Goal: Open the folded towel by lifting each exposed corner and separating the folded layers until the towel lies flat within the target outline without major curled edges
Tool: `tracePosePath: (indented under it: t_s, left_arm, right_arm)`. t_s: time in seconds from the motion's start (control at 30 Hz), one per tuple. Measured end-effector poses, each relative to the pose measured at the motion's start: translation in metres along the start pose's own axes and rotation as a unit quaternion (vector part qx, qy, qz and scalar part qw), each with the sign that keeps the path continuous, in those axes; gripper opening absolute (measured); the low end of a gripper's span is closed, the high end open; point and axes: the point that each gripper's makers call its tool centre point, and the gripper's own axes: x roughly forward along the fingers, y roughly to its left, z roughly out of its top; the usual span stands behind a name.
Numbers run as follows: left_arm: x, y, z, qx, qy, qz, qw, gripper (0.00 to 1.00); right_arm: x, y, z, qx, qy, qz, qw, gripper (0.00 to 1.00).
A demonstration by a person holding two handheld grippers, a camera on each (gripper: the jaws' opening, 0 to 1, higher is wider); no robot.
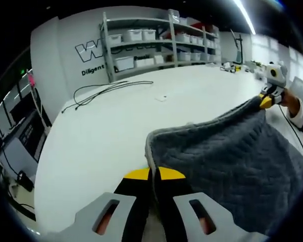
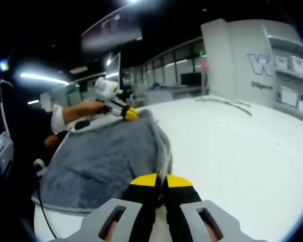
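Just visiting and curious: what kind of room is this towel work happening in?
Probably a lab or workshop: metal shelving with white storage bins, a big white worktable with loose black cables, and a wall with large lettering.

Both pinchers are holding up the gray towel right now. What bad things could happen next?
1. The left gripper and right gripper each pinch only a thin edge of the gray towel, so a corner might slip free.
2. The towel hangs over the white table edge; it could slide off if dropped.
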Motion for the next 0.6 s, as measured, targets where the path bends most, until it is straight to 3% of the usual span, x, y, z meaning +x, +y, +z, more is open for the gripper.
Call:
tracePosePath:
  t_s: [0.6]
  left_arm:
    - [0.016,-0.009,0.012,0.015,0.009,-0.001,0.9998,0.03]
  right_arm:
    - [-0.012,0.002,-0.01,0.023,0.013,0.017,0.9995,0.0]
